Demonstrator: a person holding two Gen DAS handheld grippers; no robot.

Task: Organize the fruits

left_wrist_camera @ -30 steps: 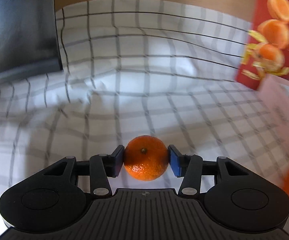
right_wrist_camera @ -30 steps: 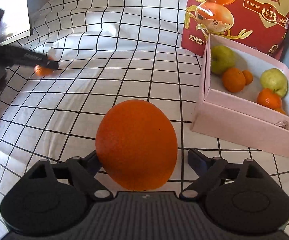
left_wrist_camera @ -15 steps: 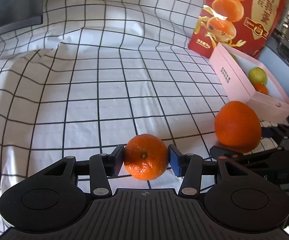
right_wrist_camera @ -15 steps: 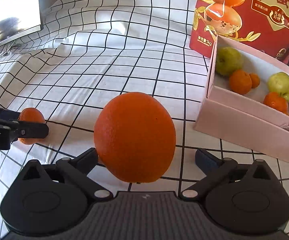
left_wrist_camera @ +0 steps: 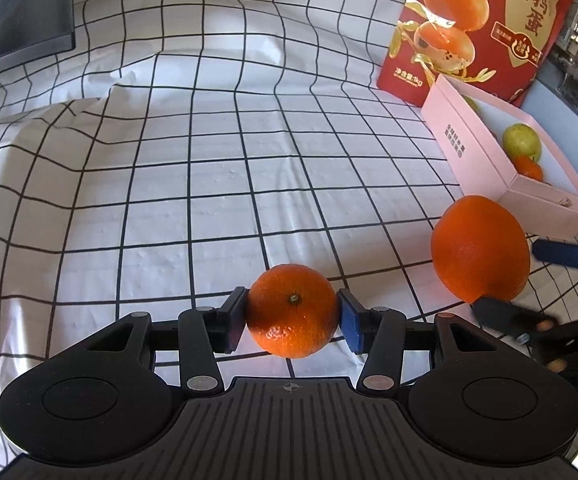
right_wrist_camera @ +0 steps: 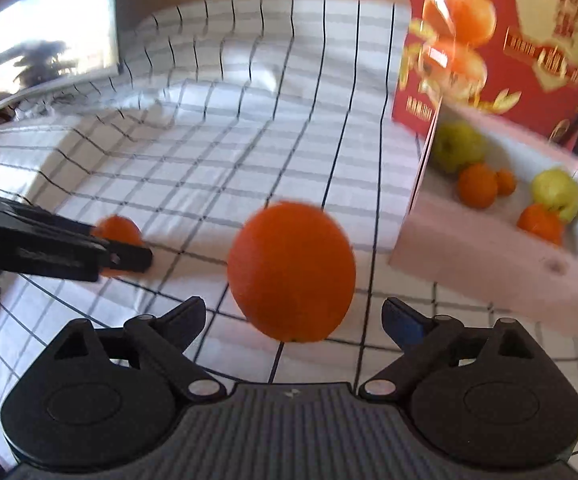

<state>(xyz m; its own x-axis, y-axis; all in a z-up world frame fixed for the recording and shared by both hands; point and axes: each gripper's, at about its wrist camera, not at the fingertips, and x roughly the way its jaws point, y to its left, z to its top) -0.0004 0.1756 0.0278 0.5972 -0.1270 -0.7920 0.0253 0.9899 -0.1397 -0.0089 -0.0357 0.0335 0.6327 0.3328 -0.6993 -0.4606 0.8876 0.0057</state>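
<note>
Both claws nearer the pink box [right_wrist_camera: 469, 264] since earlier. Left claw [left_wrist_camera: 292, 318] — pinching mandarin [left_wrist_camera: 292, 311]; right claw [right_wrist_camera: 293, 314] — spread wide round large orange [right_wrist_camera: 291, 271], contact unclear; both aloft for boxing.

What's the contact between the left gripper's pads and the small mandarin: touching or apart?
Touching. The left wrist view shows both pads of the left gripper pressed against opposite sides of the small mandarin, with no gap on either side.
</note>
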